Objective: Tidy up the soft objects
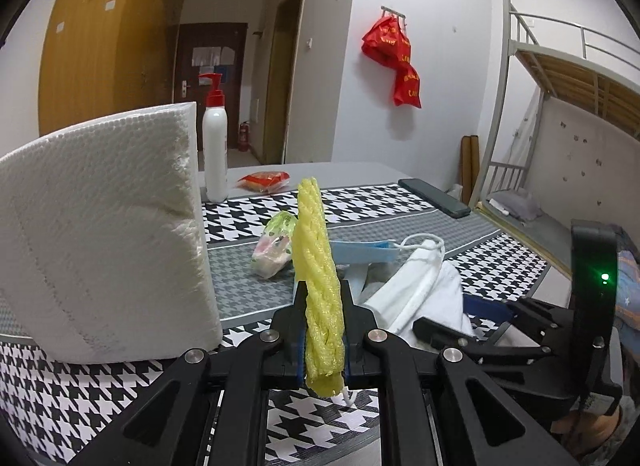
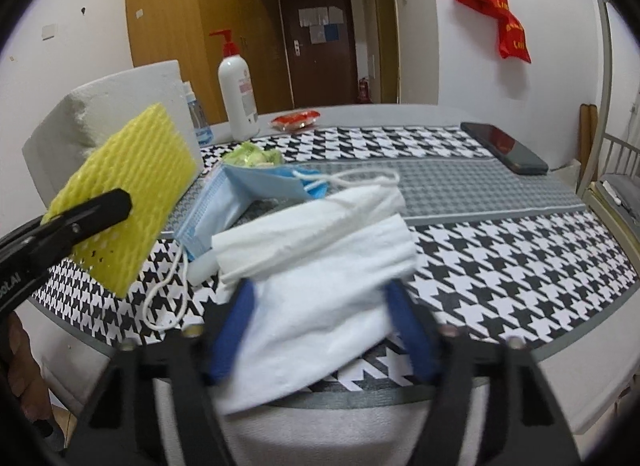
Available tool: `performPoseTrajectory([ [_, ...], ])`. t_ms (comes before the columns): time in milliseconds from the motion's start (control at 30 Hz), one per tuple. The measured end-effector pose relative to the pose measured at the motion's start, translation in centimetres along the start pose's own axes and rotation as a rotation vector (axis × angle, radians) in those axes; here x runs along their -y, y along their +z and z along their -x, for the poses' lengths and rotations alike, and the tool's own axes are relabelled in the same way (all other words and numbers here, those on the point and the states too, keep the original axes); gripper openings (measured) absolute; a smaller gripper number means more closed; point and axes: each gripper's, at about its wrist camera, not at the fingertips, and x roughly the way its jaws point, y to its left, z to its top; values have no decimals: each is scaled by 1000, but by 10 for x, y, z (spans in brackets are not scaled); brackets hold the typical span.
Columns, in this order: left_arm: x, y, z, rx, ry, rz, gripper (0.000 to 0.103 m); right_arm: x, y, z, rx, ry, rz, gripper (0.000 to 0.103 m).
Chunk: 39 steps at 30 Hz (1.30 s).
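Left gripper: jaws clamped on yellow foam net; its long axis runs toward 12 o'clock, above the bench.
Right gripper: jaws apart, straddling white cloth at bench edge; contact unclear.
Masks: blue mask at 11 o'clock of cloth.
Writing: pump bottle label illegible.

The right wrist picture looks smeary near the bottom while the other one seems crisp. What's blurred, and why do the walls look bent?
Right wrist view: the right gripper, its blue fingers and the white cloth between them are blurred; the phone further off is sharp. Left wrist view: crisp, even on the yellow foam net in the left gripper. Both views: fisheye lens, so straight edges bow and corners go black.
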Motion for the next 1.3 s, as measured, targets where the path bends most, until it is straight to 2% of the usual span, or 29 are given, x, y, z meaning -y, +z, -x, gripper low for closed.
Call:
performPoseTrajectory([
  [33,0,0,0,2,2,0,13,1,-1,0,-1,-2,-1,54],
  [100,0,0,1,3,5,0,13,2,-1,2,0,-3,-2,39],
  [200,-2,-2,3,6,9,5,13,7,-2,6,1,0,-20,27],
  [267,-2,-4,6,12,16,8,13,10,-2,11,10,-1,-28,25],
  [500,-5,-4,19,40,42,7,13,17,2,47,96,-27,-32,25],
  [967,-7,-1,52,124,72,-1,13,20,11,110,245,-13,-48,21],
  [1100,-5,-5,58,136,67,-13,13,18,12,112,255,7,-39,21],
  [1233,-6,-8,63,148,76,-20,13,9,9,94,200,16,-11,22],
  [1267,-6,-7,64,147,80,-20,13,5,7,89,186,6,7,23],
  [1300,-7,-8,63,146,83,-18,13,2,4,85,172,-5,26,30],
])
